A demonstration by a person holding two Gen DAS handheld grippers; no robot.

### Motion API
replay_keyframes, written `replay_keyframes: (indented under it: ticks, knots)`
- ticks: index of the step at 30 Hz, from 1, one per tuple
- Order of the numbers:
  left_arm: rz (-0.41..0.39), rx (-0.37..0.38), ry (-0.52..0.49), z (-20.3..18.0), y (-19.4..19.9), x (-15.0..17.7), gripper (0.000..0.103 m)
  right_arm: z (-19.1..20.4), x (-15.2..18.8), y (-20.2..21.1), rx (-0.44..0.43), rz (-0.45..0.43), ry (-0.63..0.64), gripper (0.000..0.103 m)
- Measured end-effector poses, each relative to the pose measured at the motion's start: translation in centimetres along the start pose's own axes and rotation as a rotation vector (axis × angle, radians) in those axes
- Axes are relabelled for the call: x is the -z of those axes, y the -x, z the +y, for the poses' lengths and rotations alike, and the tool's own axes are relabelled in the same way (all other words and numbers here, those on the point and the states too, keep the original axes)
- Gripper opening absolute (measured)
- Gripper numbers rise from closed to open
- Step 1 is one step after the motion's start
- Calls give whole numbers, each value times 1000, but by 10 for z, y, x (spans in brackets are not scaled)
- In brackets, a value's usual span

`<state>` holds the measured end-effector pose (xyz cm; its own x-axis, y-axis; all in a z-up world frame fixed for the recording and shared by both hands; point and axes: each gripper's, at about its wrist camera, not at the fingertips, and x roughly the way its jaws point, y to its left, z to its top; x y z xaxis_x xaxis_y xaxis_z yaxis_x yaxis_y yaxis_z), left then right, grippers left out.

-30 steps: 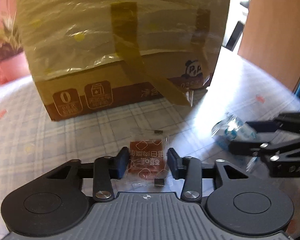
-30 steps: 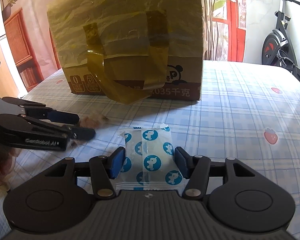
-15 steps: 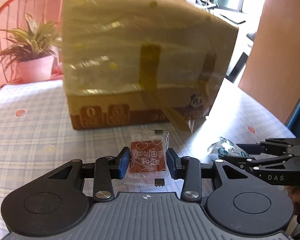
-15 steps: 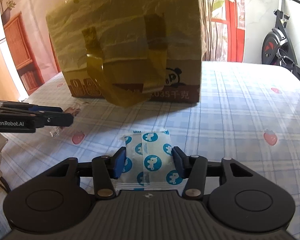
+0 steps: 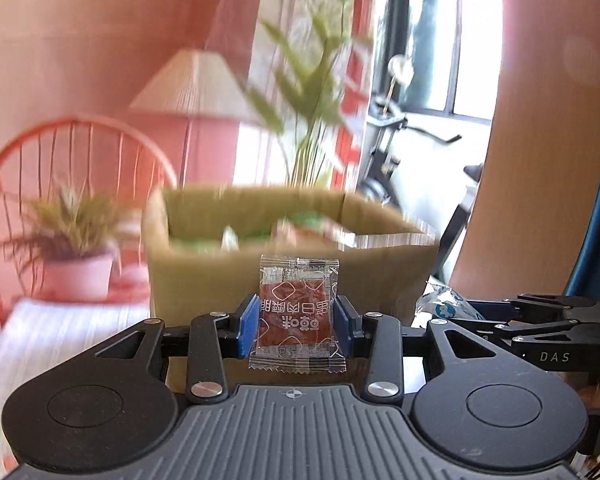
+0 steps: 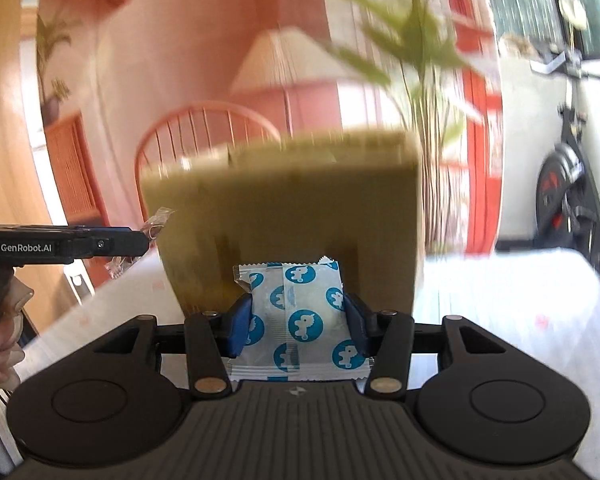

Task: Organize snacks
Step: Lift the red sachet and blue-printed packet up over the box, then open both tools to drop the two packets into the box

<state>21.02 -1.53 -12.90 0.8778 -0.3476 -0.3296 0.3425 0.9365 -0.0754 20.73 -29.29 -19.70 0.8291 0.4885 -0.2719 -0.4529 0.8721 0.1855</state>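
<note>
— Left tool point(image 5: 296, 322): clamped on the red snack packet point(image 5: 296, 312), pads on its two side edges, packet upright, off the desk point(image 6: 500, 300), just short of the cardboard box point(image 5: 204, 276).

— And the right tool point(image 6: 298, 322)?

— Pinching the white packet with blue dots point(image 6: 300, 316) the same way, by the sides, also lifted in front of the box point(image 6: 280, 216). Box top open in the left view, other wrappers inside — blurred, hard to name.

— Handling?

— Probably light and soft; thin crinkly film, likely slippery at the sealed ends. Best held across the filled middle, as now — not by the flimsy crimped edges. Gentle pressure only; contents possibly crushable.

— Next?

— Likely over the rim, then release into the box.
</note>
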Motion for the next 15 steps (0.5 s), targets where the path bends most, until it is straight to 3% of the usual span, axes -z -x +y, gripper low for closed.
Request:
replay_keyframes:
  ticks: [8,15]
  knots:
    - [-31,-5,23,10,-35,-57,43,-7,-70,-11,-2,-122,17,51]
    - [8,-63,49,26,-90,-77,43,-19,-109,-59,38,-110,52,51]
